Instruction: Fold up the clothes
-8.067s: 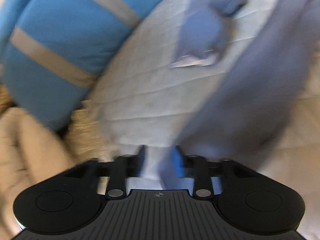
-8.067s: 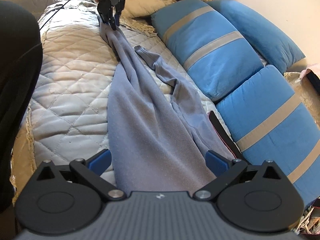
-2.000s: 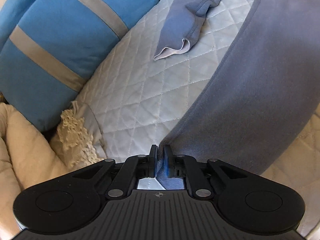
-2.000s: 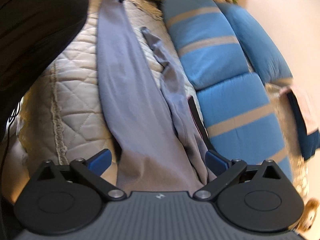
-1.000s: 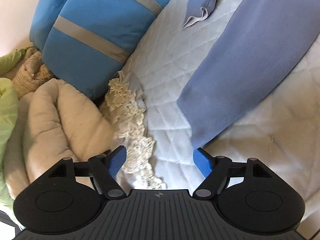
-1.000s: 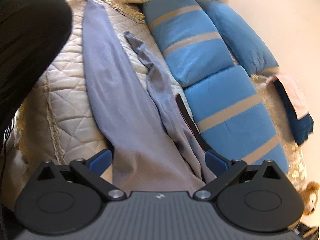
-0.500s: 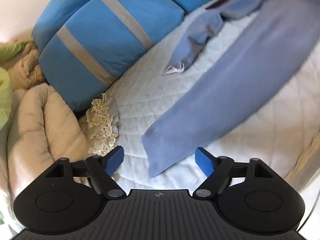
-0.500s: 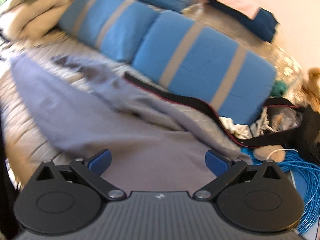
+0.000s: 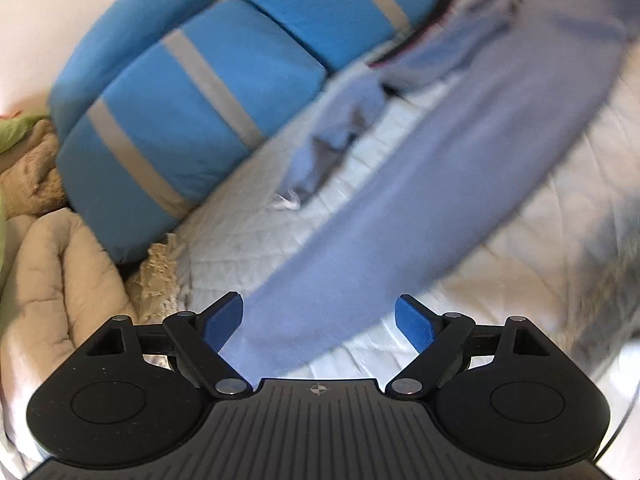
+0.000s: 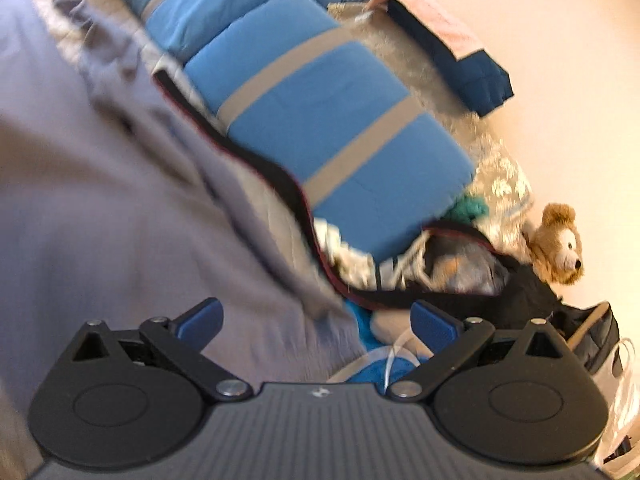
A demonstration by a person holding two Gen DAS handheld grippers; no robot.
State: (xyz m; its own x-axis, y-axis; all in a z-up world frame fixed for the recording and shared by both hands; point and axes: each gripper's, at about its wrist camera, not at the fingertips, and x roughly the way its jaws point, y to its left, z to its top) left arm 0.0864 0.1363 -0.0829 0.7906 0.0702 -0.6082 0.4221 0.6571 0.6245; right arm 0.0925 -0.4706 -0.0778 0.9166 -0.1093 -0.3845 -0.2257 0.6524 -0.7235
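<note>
Grey-blue trousers (image 9: pixel 432 184) lie stretched out on the quilted bedspread (image 9: pixel 248 232), one leg long and flat, the other leg (image 9: pixel 332 140) bunched and twisted nearer the blue striped cushions (image 9: pixel 168 112). Waist end w/ its dark band (image 10: pixel 256 168) sits by the cushions in the right wrist view, where a teddy bear (image 10: pixel 556 244) sits among the clutter past the bed edge.

Left gripper (image 9: pixel 319 322): jaws wide apart, nothing pinched; the flat leg's hem end lies just below and between them, not gripped. Right gripper (image 10: pixel 316 324): jaws also wide apart, over the fabric near the waist, holding nothing (both views blurred, so edges are soft).

Step, as I read it: garment laid out, hands free, setting up for the first fold. The bunched leg likely needs straightening and laying onto the flat one first. Next move probably calls for the left to close on a hem and the right on the waistband, then bring the ends together w/o dragging the cloth askew.
</note>
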